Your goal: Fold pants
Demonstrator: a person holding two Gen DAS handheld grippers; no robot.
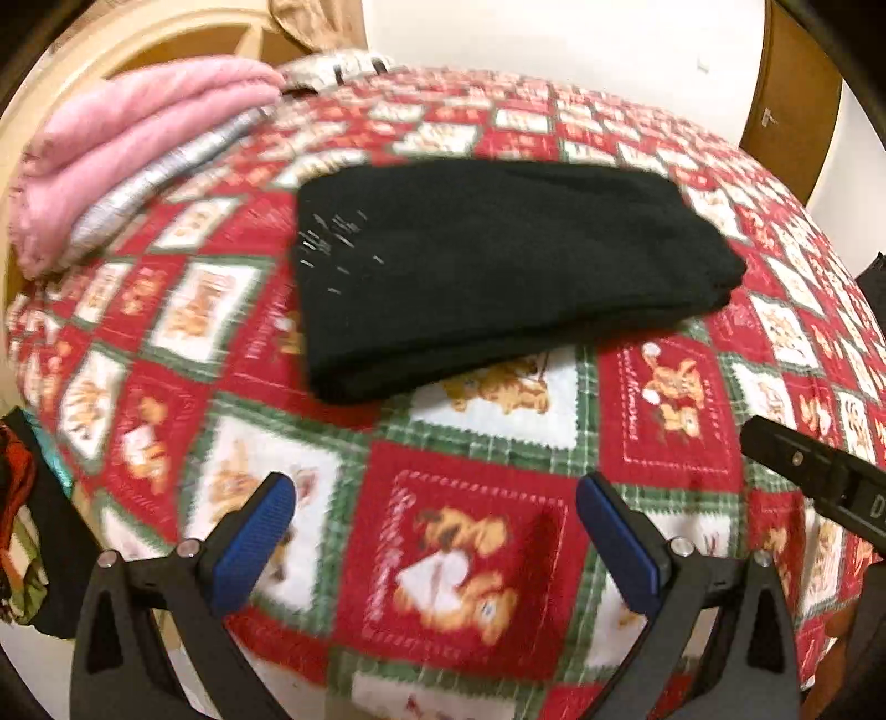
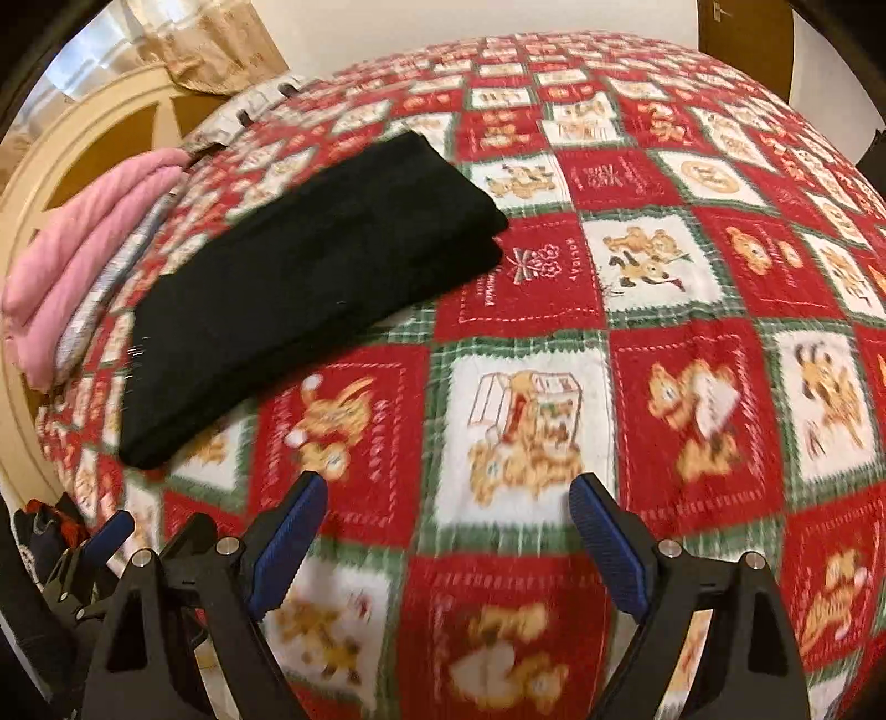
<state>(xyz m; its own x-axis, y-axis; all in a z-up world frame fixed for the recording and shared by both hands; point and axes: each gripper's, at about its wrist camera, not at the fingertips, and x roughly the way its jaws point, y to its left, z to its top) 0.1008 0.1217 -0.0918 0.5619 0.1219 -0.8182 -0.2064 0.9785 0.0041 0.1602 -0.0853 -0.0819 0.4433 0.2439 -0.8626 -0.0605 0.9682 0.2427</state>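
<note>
Nearest my left wrist camera: left tool [image 1: 434, 498], two blue-padded fingers spread wide, nothing between them, hovering over the near edge of the bed. Right tool [image 2: 448, 498], likewise two blue pads, spread wide and holding nothing. Count: 2 tools, both over bare blanket, neither touching the pants.

Under both tools: one fleece blanket [image 1: 476, 565], red and white squares with green plaid borders and bear prints, covering the whole bed top. Print detail is smeared in both views; I cannot read the lettering.

Beyond the tools: one pair of black pants [image 1: 498, 266], folded into a compact, layered rectangle lying flat on the blanket. In the right wrist view the pants [image 2: 310, 288] sit left of centre, well apart from that tool. A few pale flecks show on the left end; I cannot tell what they are.

Farther left: one folded pink blanket [image 1: 127, 144] at the bed's edge, with a grey striped fabric [image 1: 144, 183] showing beneath it, mostly covered.

Farthest: cream headboard [image 1: 111, 50], cut off by the lens rim. Dark bundle of items [image 1: 22, 515] at lower left, beside the bed, too cropped to identify.
</note>
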